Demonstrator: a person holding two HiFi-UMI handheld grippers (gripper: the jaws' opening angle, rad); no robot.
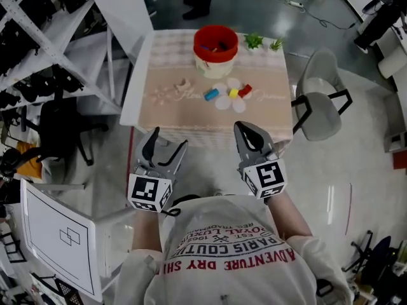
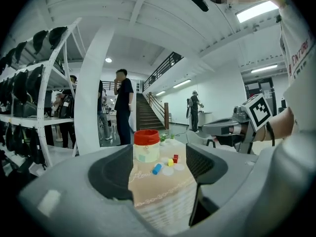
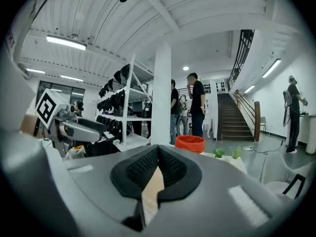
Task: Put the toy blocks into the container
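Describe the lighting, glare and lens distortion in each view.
Head view: even light, a pale glare streak on the glossy floor, wide-angle stretch at the edges. Left gripper view: heavy fisheye, black corners, the column bows, the ceiling light is blown out. Right gripper view: same black corners; the column, central here, looks nearly straight.

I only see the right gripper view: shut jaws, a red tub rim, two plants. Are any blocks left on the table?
Observer: Yes. The head view shows a blue block, a yellow block and a red block lying in a row in front of the container.
Operator: Is the left gripper ready?
Observer: Its own view shows the left gripper with jaws apart and nothing between them.
Operator: Anything in the container yet?
Observer: The head view shows coloured pieces inside it.
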